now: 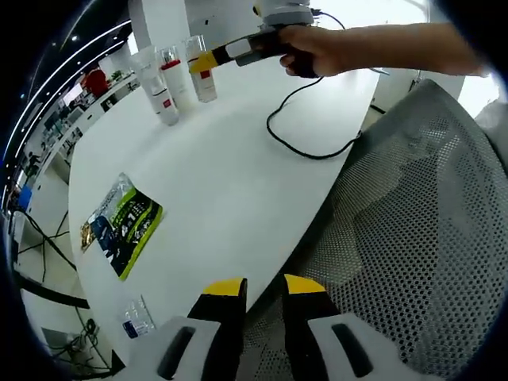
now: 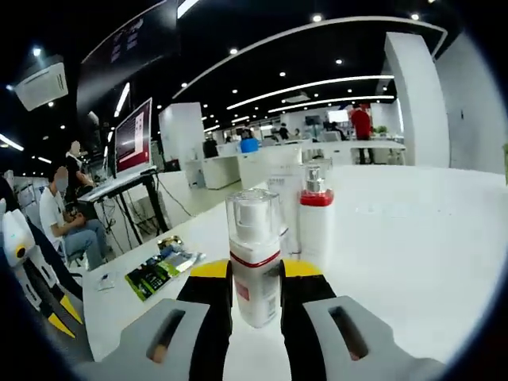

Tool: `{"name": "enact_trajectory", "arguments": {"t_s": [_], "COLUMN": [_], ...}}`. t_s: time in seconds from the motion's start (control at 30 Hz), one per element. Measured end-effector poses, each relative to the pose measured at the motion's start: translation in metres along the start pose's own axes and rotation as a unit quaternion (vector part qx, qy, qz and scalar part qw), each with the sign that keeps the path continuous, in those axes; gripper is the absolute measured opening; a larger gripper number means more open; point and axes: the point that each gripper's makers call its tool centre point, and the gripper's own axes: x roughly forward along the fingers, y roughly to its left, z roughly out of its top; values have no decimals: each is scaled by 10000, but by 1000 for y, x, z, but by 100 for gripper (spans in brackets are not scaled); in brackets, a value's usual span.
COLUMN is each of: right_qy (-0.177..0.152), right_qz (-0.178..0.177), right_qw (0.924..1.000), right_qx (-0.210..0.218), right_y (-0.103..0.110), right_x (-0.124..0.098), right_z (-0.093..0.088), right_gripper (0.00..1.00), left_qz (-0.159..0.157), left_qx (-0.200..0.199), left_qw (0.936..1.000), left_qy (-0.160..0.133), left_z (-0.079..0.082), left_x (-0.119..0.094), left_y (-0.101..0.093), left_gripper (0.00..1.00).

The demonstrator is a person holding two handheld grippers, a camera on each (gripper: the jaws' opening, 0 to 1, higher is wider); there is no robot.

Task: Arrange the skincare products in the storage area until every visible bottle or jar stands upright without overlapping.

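At the far end of the white table [image 1: 230, 182], three skincare bottles stood upright in a close group, seen from the left gripper view. The right gripper [image 1: 205, 62], held in a person's hand [image 1: 313, 49], reached in from the right and met the nearest of them, the clear-capped bottle [image 1: 203, 73]. Left of it stood the red-collared pump bottle [image 1: 171, 70] and the frosted tube [image 1: 159, 97], close together but not overlapping.

In the right gripper view, the right gripper [image 2: 255, 274] had its jaws closed against the lower body of the clear-capped bottle [image 2: 254, 258], one yellow-tipped jaw on each side, just below the red band. The red-collared pump bottle [image 2: 315, 218] stood just behind and to the right.

The left gripper [image 1: 262, 290] hung at the near edge of the table, over a mesh chair [image 1: 421, 230], its jaws a narrow gap apart and holding nothing. A printed sachet [image 1: 123, 222] lay flat on the near left of the table, with a small clear packet [image 1: 136, 319] nearer still.

The bottle looked like light, rigid, smooth plastic, so it would likely slip under a loose grip and tip easily, being tall and narrow. A hold low on the body, as here, seemed safest; the clear cap could pull off if taken there.
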Motion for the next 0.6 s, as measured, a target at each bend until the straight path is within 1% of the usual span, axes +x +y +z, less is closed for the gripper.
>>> {"name": "enact_trajectory", "arguments": {"t_s": [0.03, 0.07, 0.17, 0.2, 0.23, 0.27, 0.37, 0.43, 0.6], "right_qy": [59, 95, 54, -68, -105, -101, -29, 17, -18], "right_qz": [-42, -44, -24, 41, 54, 62, 94, 83, 101], "right_qw": [9999, 9999, 9999, 9999, 9997, 9995, 9993, 9992, 9985], "right_qx": [-123, -127, -156, -141, -205, -299, -363, -394, -541], "right_y": [-5, -7, -14, -15, -15, -17, -21, -24, -27], "right_x": [5, 8, 15, 18, 20, 22, 30, 32, 37], "right_z": [-3, -5, -4, -1, 0, 0, -3, -7, -8], "right_gripper": [19, 19, 19, 19, 19, 19, 19, 19, 19], "left_qz": [-12, -30, -55, -62, -72, -83, -119, -131, -167], "left_qx": [-7, -8, -3, -5, -14, -17, -5, -54, -67], "left_qw": [10000, 10000, 10000, 10000, 10000, 9999, 9999, 9998, 9996], "left_qy": [22, 27, 43, 51, 59, 63, 88, 137, 197], "left_z": [-1, -1, -3, -3, -4, -4, -6, -8, -11], "left_x": [1, 1, 1, 2, 2, 2, 3, 4, 6], "left_y": [0, -1, -1, -1, -1, -2, -3, -3, -5], "left_gripper": [18, 18, 18, 18, 18, 18, 18, 18, 18]}}
